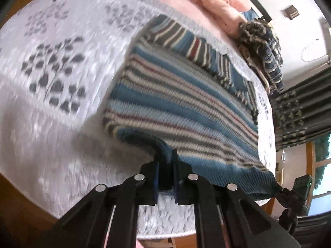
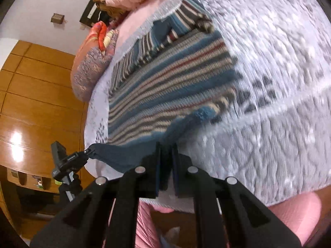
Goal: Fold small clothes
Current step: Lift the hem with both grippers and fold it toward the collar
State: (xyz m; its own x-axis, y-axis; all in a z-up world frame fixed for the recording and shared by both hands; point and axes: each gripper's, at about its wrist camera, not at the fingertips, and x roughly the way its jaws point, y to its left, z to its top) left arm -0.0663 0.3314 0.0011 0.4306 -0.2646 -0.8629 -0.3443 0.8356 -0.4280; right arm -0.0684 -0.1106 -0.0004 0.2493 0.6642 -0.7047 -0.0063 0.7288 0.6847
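A knitted sweater (image 1: 186, 107) with blue, grey, cream and red stripes lies flat on a white lace bedspread (image 1: 51, 82), its sleeves folded across the far end. My left gripper (image 1: 165, 159) is shut on the blue ribbed hem (image 1: 238, 177) at the sweater's near edge, lifting it slightly. The right gripper (image 1: 278, 188) pinches the hem's right corner. In the right wrist view the same sweater (image 2: 169, 78) lies ahead. My right gripper (image 2: 166, 147) is shut on the blue hem (image 2: 128, 155), and the left gripper (image 2: 88, 150) holds its left end.
A stack of folded dark patterned clothes (image 1: 262, 47) sits at the bed's far right by a pink blanket (image 1: 217, 2). Dark curtains (image 1: 300, 113) hang to the right. A pink patterned pillow (image 2: 91, 66) and a wooden wardrobe (image 2: 37, 82) lie to the left.
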